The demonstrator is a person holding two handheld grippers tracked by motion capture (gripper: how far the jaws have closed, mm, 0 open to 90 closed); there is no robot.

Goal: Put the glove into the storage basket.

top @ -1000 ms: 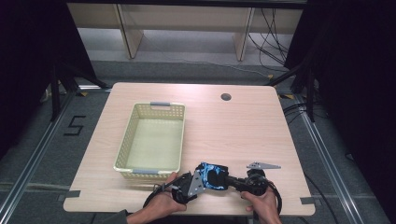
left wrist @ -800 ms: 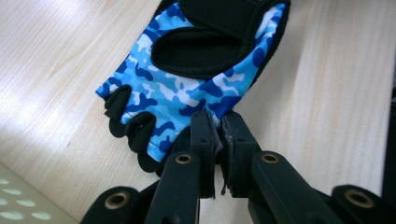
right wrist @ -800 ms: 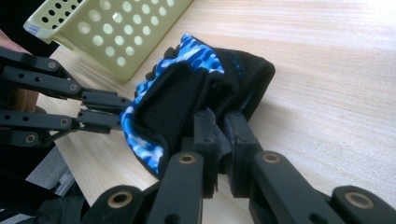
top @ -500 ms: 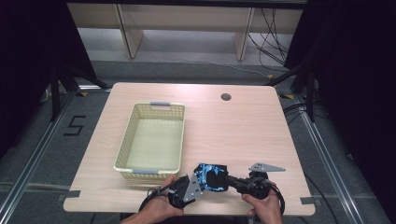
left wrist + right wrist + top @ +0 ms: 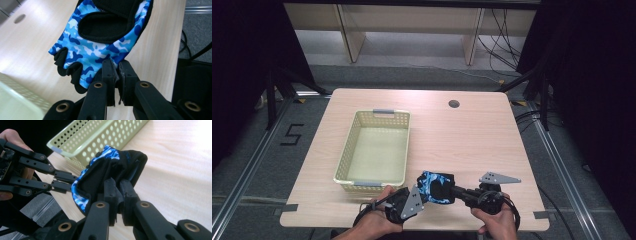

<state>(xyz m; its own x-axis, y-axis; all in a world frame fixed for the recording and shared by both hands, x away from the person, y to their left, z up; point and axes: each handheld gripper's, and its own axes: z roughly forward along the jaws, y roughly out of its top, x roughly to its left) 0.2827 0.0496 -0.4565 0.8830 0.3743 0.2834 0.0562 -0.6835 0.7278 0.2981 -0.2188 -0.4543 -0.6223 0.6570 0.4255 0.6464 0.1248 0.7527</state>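
Both the left gripper (image 5: pixel 115 72) and right gripper (image 5: pixel 117 191) are clamped on the camo glove (image 5: pixel 435 186), held just above the counter's (image 5: pixel 472 135) near edge beside the basket (image 5: pixel 374 150), so I'd carry it level and keep both pinches tight.

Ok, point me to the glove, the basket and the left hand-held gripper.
glove (image 5: pixel 100 47), left gripper view, blue camouflage fabric.
basket (image 5: pixel 345 150), high view, left wall.
left hand-held gripper (image 5: pixel 117 70), left gripper view, between its fingertips.
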